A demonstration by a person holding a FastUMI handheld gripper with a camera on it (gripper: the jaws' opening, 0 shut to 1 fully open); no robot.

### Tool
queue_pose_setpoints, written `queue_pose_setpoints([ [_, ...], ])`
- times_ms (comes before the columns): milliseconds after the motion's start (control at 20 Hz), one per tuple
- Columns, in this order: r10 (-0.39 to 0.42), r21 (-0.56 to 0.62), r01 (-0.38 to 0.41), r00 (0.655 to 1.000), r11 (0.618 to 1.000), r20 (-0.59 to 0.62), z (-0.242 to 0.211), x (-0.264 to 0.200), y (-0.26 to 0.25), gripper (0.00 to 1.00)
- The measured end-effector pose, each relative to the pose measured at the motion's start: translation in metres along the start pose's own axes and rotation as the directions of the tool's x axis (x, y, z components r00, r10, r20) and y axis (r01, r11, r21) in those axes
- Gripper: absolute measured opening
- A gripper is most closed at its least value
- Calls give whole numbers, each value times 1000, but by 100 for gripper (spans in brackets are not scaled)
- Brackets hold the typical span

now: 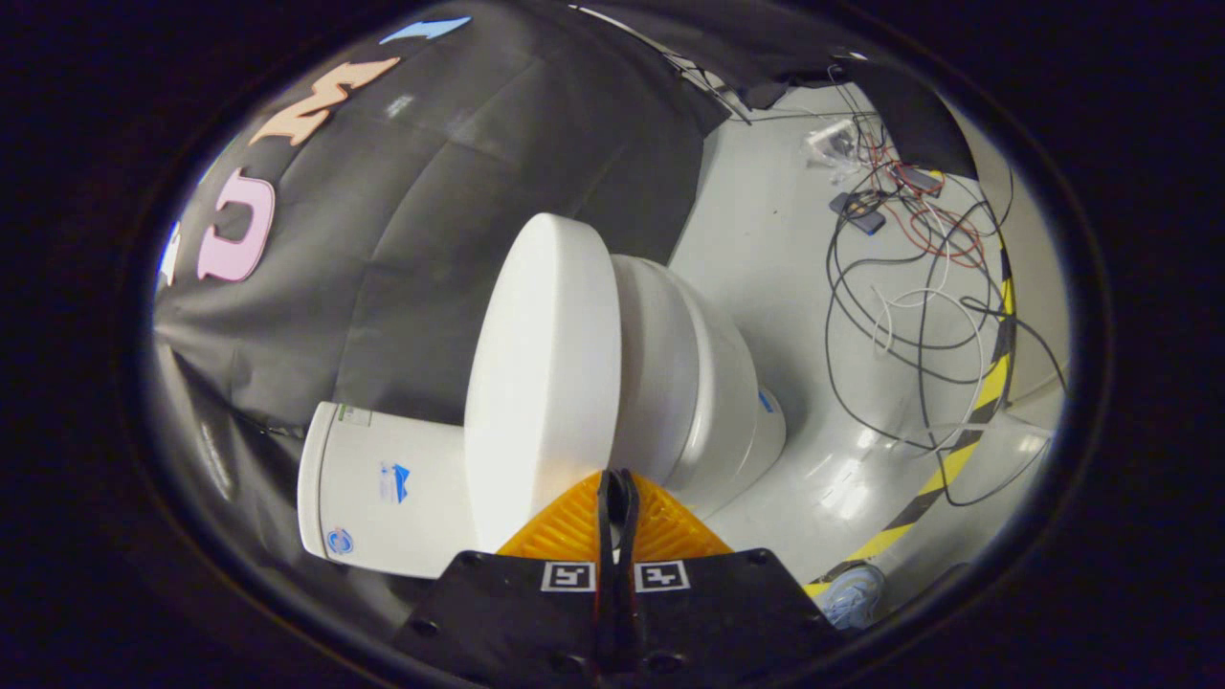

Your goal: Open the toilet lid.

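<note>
A white toilet appears rolled on its side in the gripper view. Its lid lies flat against the seat and bowl, and the tank sits behind the lid. My gripper is shut, its orange fingers pressed together with nothing between them. The fingertips are right at the lid's rim, by the seam where the lid meets the seat. Whether they touch the rim cannot be told.
Black cloth wall stands behind the tank. Loose cables and small devices lie on the grey floor beyond the bowl. Yellow-black tape runs along the floor, and a shoe shows close to the gripper.
</note>
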State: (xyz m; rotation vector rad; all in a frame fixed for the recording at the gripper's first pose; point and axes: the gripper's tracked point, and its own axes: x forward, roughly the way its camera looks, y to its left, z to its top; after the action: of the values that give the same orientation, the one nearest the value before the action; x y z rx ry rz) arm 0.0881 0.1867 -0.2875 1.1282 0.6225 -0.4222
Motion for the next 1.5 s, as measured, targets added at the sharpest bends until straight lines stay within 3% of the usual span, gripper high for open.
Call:
queue_pose_setpoints([
  [250,-82,31,82,997,996,-15,-8,1,-10,1],
  [450,4,40,-6,998,999,59,10,-21,33,1],
  [650,37,5,-38,995,999,94,11,-35,60,1],
  [800,116,2,-117,985,993,125,14,-50,97,1],
  [950,79,-86,-64,980,994,184,13,-57,109,1],
  [1250,5,-85,13,979,996,204,9,-66,134,1],
  [1500,41,-131,-16,980,991,193,-2,-76,177,1],
])
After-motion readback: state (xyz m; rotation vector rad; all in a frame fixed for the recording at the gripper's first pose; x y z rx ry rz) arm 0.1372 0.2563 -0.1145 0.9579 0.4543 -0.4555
